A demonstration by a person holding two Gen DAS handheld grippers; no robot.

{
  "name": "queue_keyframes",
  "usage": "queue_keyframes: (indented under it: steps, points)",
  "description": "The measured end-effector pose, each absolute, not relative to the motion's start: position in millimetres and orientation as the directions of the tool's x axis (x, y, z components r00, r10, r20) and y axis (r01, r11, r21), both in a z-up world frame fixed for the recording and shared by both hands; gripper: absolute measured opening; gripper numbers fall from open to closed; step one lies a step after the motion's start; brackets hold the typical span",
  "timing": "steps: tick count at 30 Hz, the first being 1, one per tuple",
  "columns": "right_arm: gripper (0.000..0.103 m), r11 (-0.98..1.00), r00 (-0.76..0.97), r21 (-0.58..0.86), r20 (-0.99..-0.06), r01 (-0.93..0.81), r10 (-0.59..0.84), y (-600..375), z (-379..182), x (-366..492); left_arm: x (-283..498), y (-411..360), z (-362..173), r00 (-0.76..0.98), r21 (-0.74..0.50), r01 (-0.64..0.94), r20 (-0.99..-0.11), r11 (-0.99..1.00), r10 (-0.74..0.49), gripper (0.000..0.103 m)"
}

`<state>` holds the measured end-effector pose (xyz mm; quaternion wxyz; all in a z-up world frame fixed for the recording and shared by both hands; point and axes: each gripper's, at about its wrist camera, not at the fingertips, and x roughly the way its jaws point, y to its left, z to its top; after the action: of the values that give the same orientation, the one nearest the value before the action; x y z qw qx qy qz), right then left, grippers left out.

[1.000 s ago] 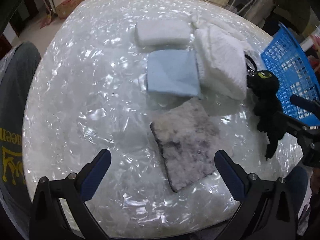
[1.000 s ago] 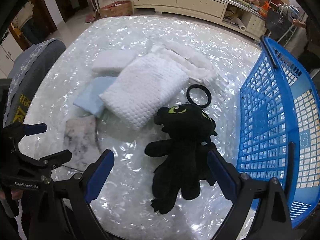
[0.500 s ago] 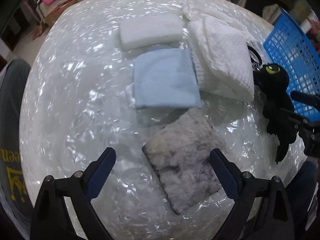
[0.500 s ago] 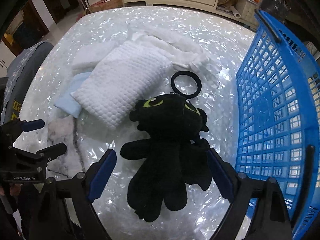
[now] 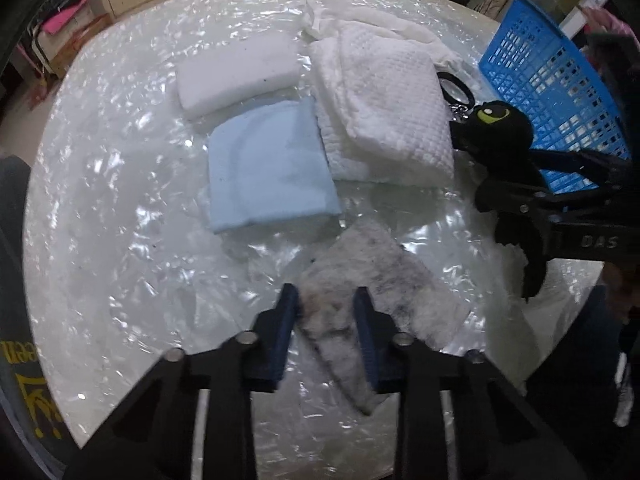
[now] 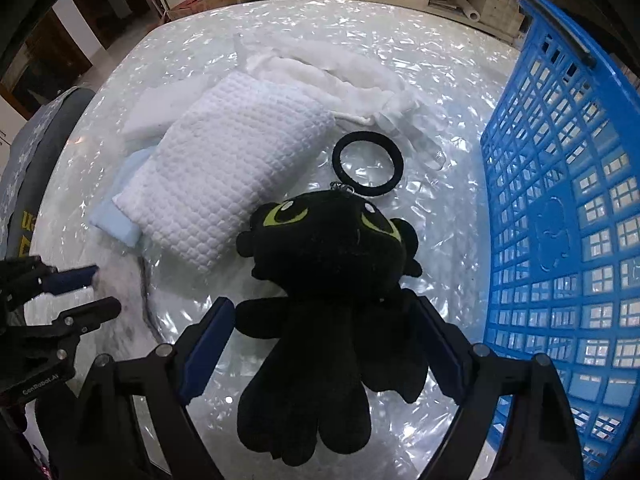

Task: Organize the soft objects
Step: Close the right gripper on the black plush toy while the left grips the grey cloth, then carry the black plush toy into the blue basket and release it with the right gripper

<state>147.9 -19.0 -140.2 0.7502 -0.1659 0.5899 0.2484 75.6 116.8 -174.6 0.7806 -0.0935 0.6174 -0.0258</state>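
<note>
My left gripper (image 5: 325, 316) has just been closing and now pinches the near corner of the mottled grey fuzzy cloth (image 5: 376, 280); my right gripper (image 6: 325, 344) stands spread astride the black plush dragon toy (image 6: 320, 300). The blue plastic lattice basket (image 6: 560, 240) beside it looks empty. So sorting has barely begun: folded towels remain on the pearly table (image 5: 120, 200).

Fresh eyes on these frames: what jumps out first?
The black plush with green eyes, lying on the shiny table between the open jaws of the right hand-held gripper. Right of it stands a bright blue basket. In the left wrist view, the left hand-held gripper has just been closing, and its pads pinch the grey fuzzy cloth below the light blue cloth.
</note>
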Motion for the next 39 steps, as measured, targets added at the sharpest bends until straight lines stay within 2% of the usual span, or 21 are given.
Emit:
queue_keyframes:
  steps: [5, 10, 15, 25, 39]
  points:
    - [0.086, 0.818, 0.145, 0.060, -0.974, -0.572, 0.172, -20, -151, 152, 70, 127, -176, 0.250, -0.223, -0.109, -0.949, 0.969, -0.190, 0.013]
    - [0.056, 0.812, 0.149, 0.062, -0.972, -0.580, 0.181, -21, -153, 147, 53, 138, -169, 0.272, -0.264, -0.130, -0.936, 0.956, -0.221, 0.007]
    - [0.044, 0.806, 0.136, 0.076, -0.972, -0.587, 0.191, -24, -149, 138, 32, 138, -164, 0.297, -0.297, -0.128, -0.922, 0.946, -0.249, 0.005]
    - [0.044, 0.816, 0.188, 0.046, -0.964, -0.576, 0.187, -47, -119, 106, 1, 153, -151, 0.334, -0.297, -0.141, -0.912, 0.944, -0.237, 0.005]
    - [0.044, 0.813, 0.325, -0.002, -0.917, -0.582, 0.230, -81, -8, 104, -10, 161, -147, 0.334, -0.275, -0.158, -0.919, 0.948, -0.211, 0.005]
